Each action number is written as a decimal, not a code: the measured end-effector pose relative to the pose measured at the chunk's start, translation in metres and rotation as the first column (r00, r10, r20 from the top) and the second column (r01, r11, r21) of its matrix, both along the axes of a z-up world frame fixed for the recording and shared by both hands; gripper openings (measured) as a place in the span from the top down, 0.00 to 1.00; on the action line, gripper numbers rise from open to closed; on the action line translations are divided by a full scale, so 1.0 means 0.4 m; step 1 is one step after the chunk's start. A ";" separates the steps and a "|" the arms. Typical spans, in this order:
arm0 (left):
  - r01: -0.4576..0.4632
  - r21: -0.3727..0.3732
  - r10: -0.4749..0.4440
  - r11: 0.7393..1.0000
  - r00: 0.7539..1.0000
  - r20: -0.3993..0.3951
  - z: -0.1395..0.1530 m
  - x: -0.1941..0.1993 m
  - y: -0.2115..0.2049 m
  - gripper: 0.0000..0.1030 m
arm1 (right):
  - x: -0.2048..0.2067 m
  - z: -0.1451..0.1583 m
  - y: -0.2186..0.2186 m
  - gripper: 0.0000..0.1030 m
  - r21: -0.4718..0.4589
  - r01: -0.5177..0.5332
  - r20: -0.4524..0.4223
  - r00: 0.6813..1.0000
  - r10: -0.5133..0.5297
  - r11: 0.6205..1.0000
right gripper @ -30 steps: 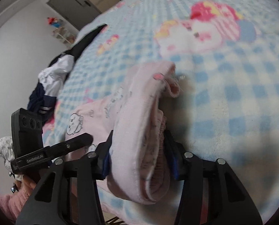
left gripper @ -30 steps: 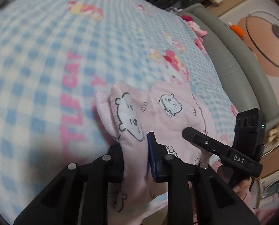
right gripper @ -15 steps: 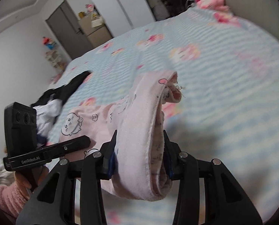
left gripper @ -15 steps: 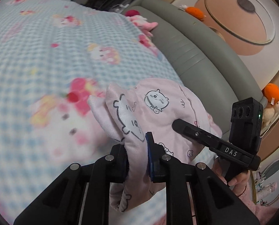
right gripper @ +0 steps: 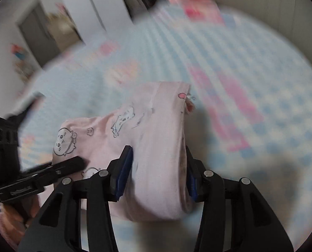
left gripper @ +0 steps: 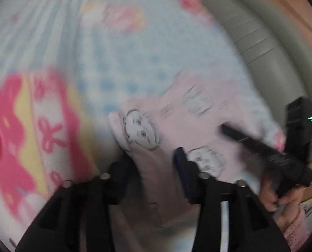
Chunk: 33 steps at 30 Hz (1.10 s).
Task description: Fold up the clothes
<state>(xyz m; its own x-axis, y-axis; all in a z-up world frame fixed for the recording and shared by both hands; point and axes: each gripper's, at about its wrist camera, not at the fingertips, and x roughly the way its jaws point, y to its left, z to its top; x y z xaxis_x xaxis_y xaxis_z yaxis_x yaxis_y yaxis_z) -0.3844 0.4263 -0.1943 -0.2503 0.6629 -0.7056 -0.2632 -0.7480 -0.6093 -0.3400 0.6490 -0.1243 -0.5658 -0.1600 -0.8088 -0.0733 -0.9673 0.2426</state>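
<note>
A folded pink garment (left gripper: 177,113) printed with small cartoon animals is held up over the bed between both grippers. My left gripper (left gripper: 154,159) is shut on its left end. My right gripper (right gripper: 159,157) is shut on its thick rolled right end, the pink garment (right gripper: 158,126). In the left wrist view the right gripper (left gripper: 271,149) and the hand holding it show at the right. In the right wrist view the left gripper (right gripper: 36,168) shows at the lower left. Both views are motion-blurred.
A blue-and-white checked blanket (left gripper: 118,63) with pink cartoon prints covers the bed below. A grey padded headboard (left gripper: 267,48) curves along the right. Pink plush items (right gripper: 193,0) lie near the bed's far end. A doorway (right gripper: 42,33) and white wall stand beyond.
Both grippers have swung the garment toward the headboard end of the bed and lower over the blanket. The grip on the garment is unchanged.
</note>
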 end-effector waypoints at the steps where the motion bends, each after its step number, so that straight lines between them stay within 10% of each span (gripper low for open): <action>1: -0.004 0.019 0.004 1.000 1.000 -0.003 0.003 0.001 -0.014 0.51 | 0.006 0.010 0.005 0.51 -0.012 -0.002 -0.016 1.000 0.002 1.000; 9: 0.035 0.040 -0.020 0.999 0.945 -0.328 0.210 0.059 -0.014 0.51 | 0.097 0.174 0.002 0.49 0.114 0.120 -0.233 0.968 -0.090 0.986; 17: 0.094 -0.082 -0.110 0.992 0.969 -0.220 0.050 0.043 0.109 0.53 | -0.003 0.043 -0.155 0.67 0.345 -0.074 -0.072 0.992 0.105 0.936; 22: 0.077 -0.020 -0.079 0.997 0.976 -0.205 0.017 0.039 0.072 0.58 | 0.027 -0.024 -0.015 0.73 0.146 0.014 -0.134 0.991 0.006 0.989; 33: 0.085 -0.157 -0.123 0.984 0.962 -0.246 0.106 0.041 0.073 0.53 | 0.048 0.011 -0.055 0.70 0.199 0.034 -0.141 0.990 -0.005 0.979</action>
